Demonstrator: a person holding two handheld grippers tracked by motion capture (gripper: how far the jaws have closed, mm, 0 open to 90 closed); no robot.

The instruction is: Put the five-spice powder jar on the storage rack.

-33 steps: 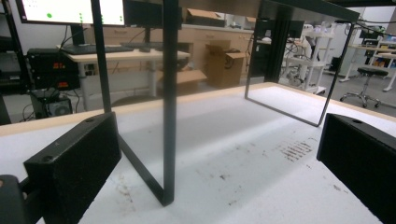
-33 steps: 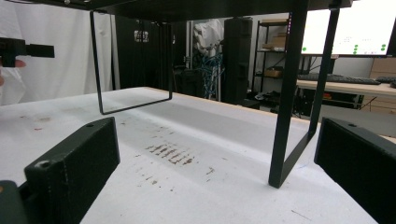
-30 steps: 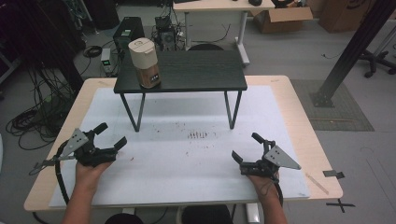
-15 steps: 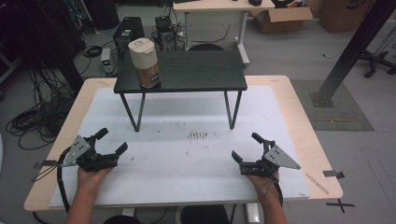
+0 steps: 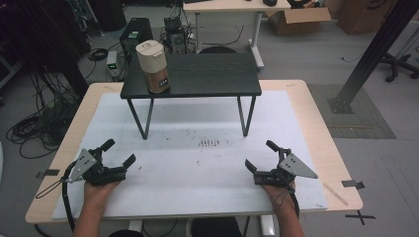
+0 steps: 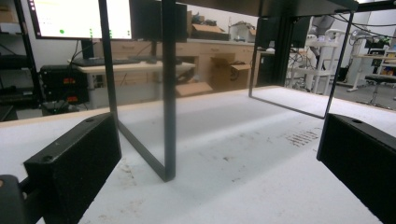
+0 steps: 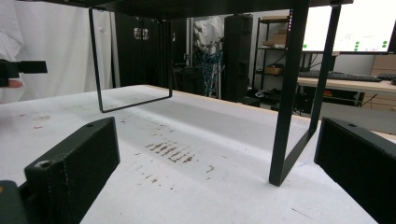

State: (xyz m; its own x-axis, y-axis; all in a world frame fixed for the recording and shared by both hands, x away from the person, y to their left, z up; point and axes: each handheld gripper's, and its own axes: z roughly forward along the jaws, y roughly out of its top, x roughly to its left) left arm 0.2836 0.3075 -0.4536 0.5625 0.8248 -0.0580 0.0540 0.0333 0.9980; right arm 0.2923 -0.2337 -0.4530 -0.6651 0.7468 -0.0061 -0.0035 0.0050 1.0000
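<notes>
Canister point(image 5: 152, 66) is standing upright on the far left end of a small black stand point(image 5: 207, 81), which is sitting at the far side of a white mat point(image 5: 197, 197) on the table point(image 5: 316, 118). Nothing is being held or touched, so the work is looking not yet begun; reaching and gripping are all left. Left gripper point(image 5: 117, 154) is resting near the left edge, well apart from the canister, jaws spread wide with nothing between. Right gripper point(image 5: 262, 155) is lying at the near right, farther off, jaws likewise apart. Both are pointing toward the stand's legs.
</notes>
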